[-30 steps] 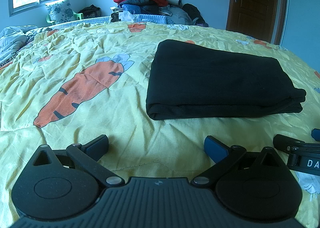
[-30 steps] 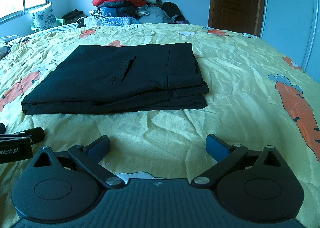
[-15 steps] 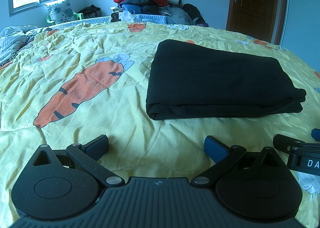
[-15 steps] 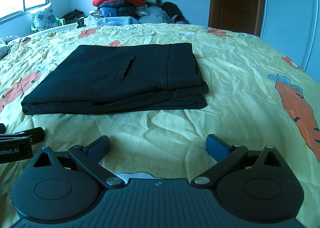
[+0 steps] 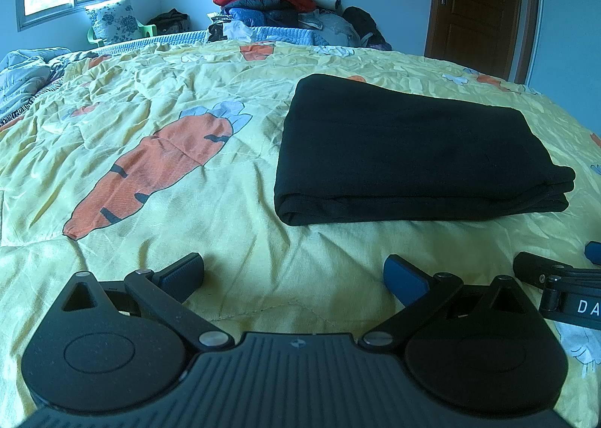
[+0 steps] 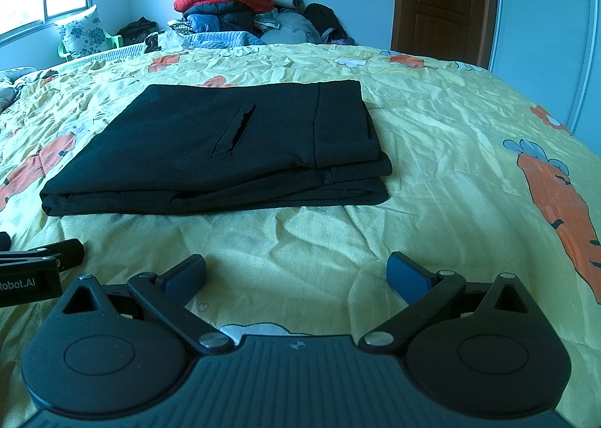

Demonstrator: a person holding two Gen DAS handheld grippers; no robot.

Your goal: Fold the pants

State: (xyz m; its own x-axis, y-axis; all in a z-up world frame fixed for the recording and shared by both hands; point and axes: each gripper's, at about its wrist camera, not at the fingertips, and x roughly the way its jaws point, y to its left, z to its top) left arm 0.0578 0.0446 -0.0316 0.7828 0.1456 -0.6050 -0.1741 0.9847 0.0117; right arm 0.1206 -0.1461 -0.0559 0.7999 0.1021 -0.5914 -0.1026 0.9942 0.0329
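Looking along the left wrist view first, the left gripper (image 5: 293, 272) sits low over the yellow carrot-print bedspread (image 5: 233, 251) with its jaws spread wide and nothing between them — a resting pose rather than a working one, I judge, since the black pants (image 5: 409, 150) lie apart from it, further up the bed and somewhat toward its right side. The pants form a compact, layered rectangle with their thick rounded fold facing the camera, which suggests the folding is finished and the bundle has been left flat so it keeps its shape. At the right edge of this view the right gripper (image 5: 556, 279) shows just beside the left one, low on the bedspread too. From the right wrist view, the right gripper (image 6: 296, 274) likewise stands wide and empty, short of the pants (image 6: 225, 150), which lie up the bed and a little to its left; a pocket slit (image 6: 234, 131) faces up and the stacked edges line up fairly squarely. Beyond the far edge of the bed a pile of clothes (image 6: 233, 7) stands against the wall — well apart, untouched.
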